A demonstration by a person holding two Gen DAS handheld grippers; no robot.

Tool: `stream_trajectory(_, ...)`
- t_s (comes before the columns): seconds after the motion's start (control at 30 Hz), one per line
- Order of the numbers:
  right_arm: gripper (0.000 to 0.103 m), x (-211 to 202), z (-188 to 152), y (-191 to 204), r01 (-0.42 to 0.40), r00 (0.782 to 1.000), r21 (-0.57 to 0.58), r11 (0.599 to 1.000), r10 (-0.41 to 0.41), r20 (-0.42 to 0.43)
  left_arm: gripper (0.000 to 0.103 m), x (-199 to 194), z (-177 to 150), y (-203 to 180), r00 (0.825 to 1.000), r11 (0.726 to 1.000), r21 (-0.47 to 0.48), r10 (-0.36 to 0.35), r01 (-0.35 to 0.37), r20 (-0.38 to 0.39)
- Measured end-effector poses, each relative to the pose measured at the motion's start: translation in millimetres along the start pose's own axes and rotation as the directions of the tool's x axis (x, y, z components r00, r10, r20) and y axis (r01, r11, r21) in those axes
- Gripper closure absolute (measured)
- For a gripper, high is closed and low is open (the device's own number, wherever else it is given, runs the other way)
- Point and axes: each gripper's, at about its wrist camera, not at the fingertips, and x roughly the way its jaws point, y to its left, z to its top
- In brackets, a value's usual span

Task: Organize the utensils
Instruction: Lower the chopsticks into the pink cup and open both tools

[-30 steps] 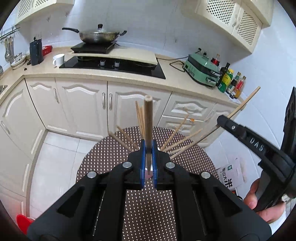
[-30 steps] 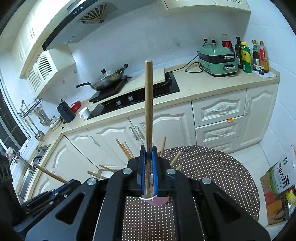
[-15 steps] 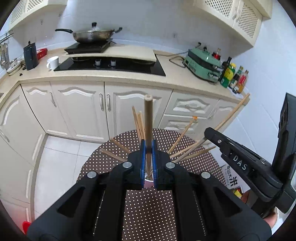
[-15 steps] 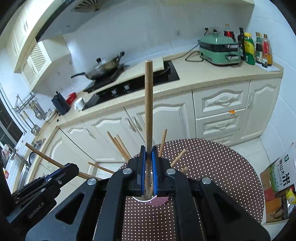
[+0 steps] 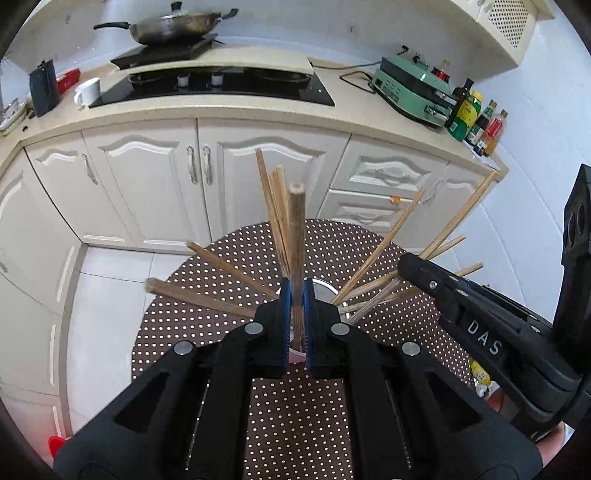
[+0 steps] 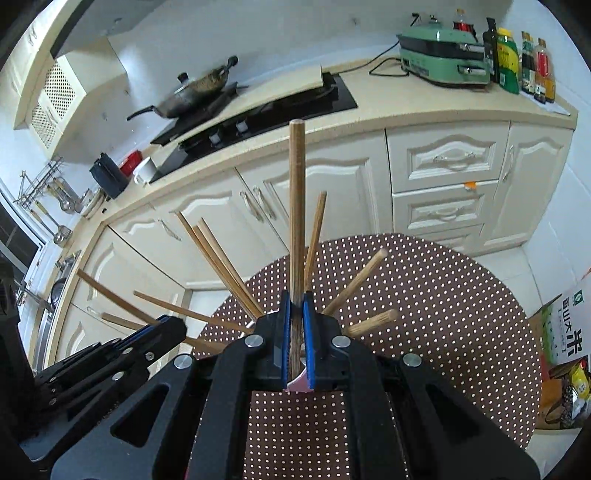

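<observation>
Two hand-held grippers, each clamped on one chopstick. The left gripper (image 5: pixel 295 291) holds its chopstick (image 5: pixel 296 229) pointing straight ahead; the right gripper (image 6: pixel 295 299) likewise holds its chopstick (image 6: pixel 296 206). Beneath both, roughly ten chopsticks (image 6: pixel 218 258) fan from a cup (image 5: pixel 325 286).

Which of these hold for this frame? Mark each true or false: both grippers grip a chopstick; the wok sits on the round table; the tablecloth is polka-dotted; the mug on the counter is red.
1. Both grippers grip a chopstick. True: the left gripper and right gripper are each shut on a chopstick.
2. The wok sits on the round table. False: it is on the cooktop on the counter.
3. The tablecloth is polka-dotted. True.
4. The mug is red. False: it is white.
</observation>
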Motion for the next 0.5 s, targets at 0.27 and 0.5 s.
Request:
stream_trajectory(0.27,0.094,10,1,-3,-0.027,0.999,0.022,0.999,0.028,-0.042,0.096,19,-2,2,0.999,1.0,0.013,-0.012,0.012,-0.051)
stream_trajectory(0.5,0.08,1,1,-3,-0.04,0.998,0.028,0.999,0.041,-0.043,0.096,15,-6,0,0.997,1.0,0.026,-0.007,0.009,-0.07)
